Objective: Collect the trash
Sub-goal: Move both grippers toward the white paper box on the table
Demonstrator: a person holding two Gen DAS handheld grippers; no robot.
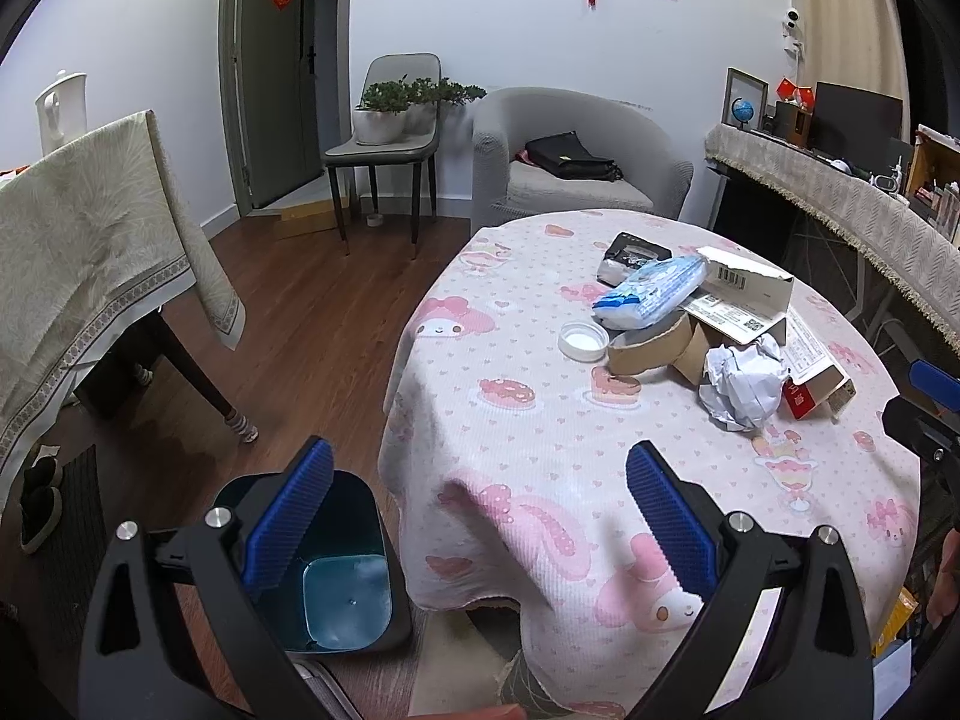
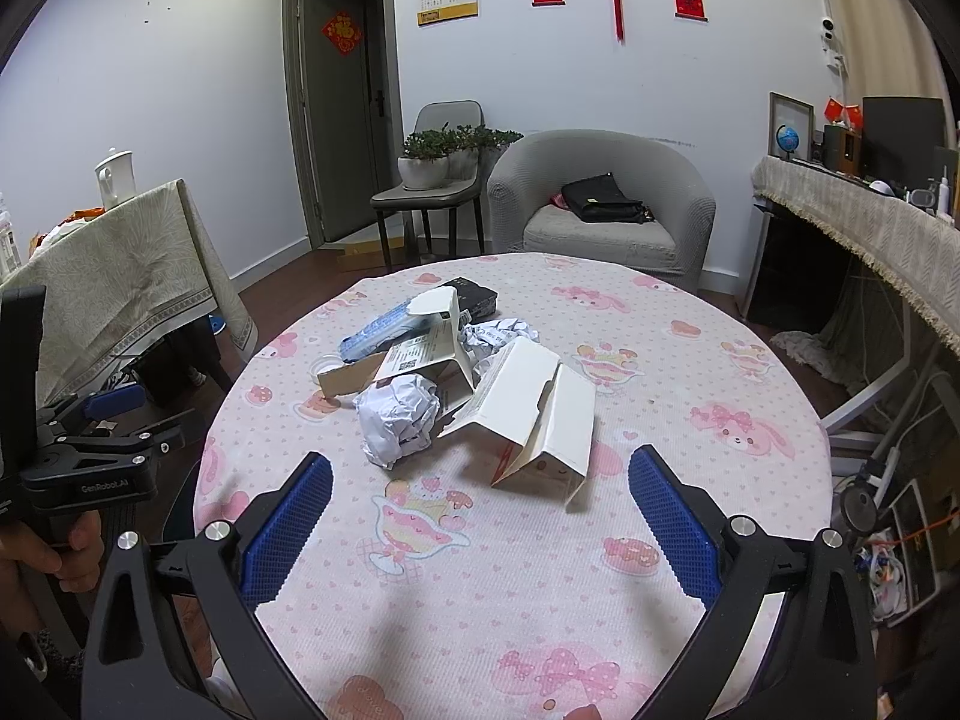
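Note:
A heap of trash lies on the round table with the pink cartoon cloth [image 1: 528, 432] [image 2: 660, 360]: a crumpled white paper ball [image 1: 744, 384] [image 2: 399, 414], an open white carton [image 2: 540, 420], a blue plastic packet [image 1: 651, 291] [image 2: 378, 330], a cardboard tape ring [image 1: 648, 345], a white lid [image 1: 583, 341] and a flat white box [image 1: 744, 294]. A dark bin [image 1: 336, 576] stands on the floor left of the table. My left gripper [image 1: 480, 510] is open and empty above the table's near-left edge. My right gripper [image 2: 480, 516] is open and empty, just short of the carton.
A second table with a beige cloth [image 1: 90, 240] stands at the left. A grey armchair [image 2: 600, 204] with a black bag and a chair holding potted plants [image 2: 432, 168] are beyond the round table. A long cluttered shelf [image 2: 870, 222] runs along the right.

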